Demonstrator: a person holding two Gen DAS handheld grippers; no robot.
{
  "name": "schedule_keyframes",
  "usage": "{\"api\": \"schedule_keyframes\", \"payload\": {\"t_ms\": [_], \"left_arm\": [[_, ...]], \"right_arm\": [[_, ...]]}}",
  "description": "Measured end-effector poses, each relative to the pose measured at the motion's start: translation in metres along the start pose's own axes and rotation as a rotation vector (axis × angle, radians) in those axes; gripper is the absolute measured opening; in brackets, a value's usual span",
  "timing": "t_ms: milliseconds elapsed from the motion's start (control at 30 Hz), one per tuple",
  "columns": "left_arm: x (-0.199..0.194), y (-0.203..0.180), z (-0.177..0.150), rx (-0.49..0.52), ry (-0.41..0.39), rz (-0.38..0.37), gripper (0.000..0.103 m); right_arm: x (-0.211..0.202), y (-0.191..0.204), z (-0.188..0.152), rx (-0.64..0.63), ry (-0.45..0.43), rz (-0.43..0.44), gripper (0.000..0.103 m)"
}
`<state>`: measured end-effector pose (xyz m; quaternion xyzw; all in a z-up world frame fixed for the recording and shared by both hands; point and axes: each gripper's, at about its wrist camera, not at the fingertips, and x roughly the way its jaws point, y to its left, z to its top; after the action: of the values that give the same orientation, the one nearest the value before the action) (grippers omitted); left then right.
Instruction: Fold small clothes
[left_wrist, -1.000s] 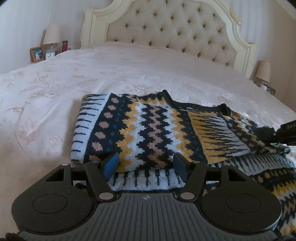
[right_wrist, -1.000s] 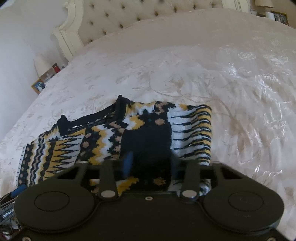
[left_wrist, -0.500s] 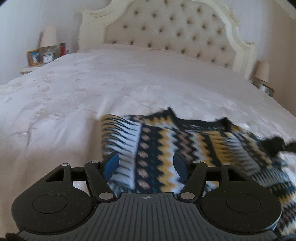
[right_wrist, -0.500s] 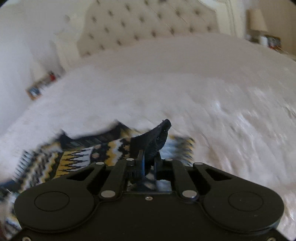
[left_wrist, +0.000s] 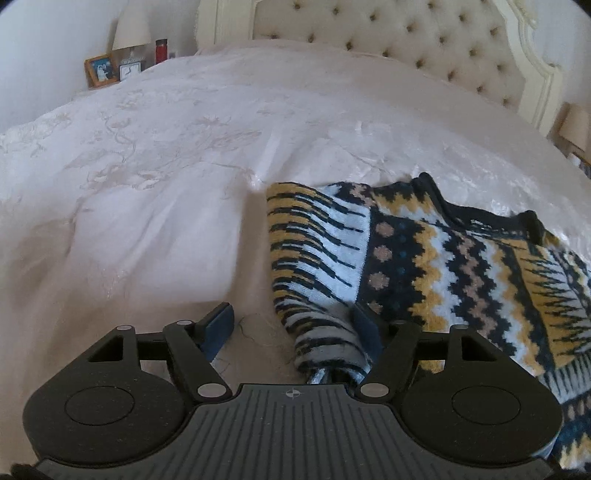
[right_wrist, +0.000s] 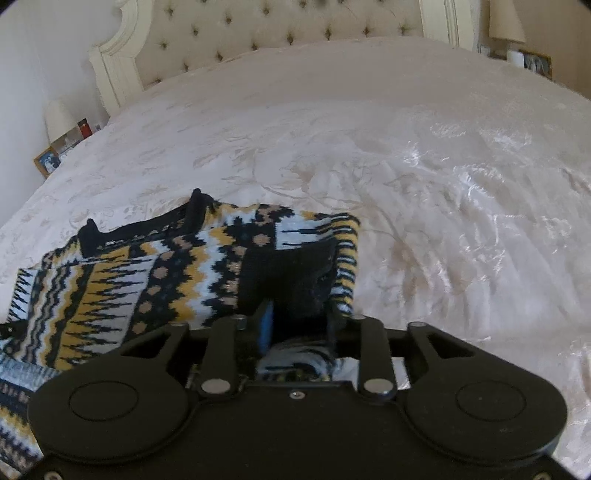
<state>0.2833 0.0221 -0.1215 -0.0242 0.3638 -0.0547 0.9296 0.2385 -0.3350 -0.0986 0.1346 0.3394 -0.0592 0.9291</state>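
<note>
Sweater (left_wrist: 436, 258), a knitted one in navy, mustard, white and tan zigzags, lies folded on my bed's pale floral bedspread (left_wrist: 155, 192), its dark collar toward the tufted headboard (left_wrist: 424, 40). My left gripper (left_wrist: 295, 325) is spreading its jaws: the sweater's striped edge bunches up against the right-hand finger, while the blue-padded left finger stands clear over bare bedspread. My right gripper (right_wrist: 299, 325) is also opening, with the sweater's dark cuff (right_wrist: 291, 273) lying between its fingers, though I cannot tell whether the pads touch it. A lamp (left_wrist: 131, 24), a framed photo (left_wrist: 99, 70) and a red bottle (left_wrist: 161, 50) stand on the far nightstand.
</note>
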Motion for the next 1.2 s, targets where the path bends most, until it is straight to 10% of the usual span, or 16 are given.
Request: {"api": "schedule_keyframes", "payload": {"t_ms": [167,500,1200], "left_arm": [[0.0,0.002,0.002,-0.013,0.002,-0.01,0.072],[-0.022,0.011,0.001,-0.054,0.056,-0.061,0.075],[-0.158,0.034,-0.09,-0.088,0.185,-0.18,0.076]], "right_arm": [[-0.004,0.002,-0.006,-0.012,-0.017,-0.08,0.068],[-0.03,-0.016,-0.02,0.069,0.005,-0.024,0.092],[-0.158,0.009,-0.106,0.096,0.115,0.125,0.1]]}}
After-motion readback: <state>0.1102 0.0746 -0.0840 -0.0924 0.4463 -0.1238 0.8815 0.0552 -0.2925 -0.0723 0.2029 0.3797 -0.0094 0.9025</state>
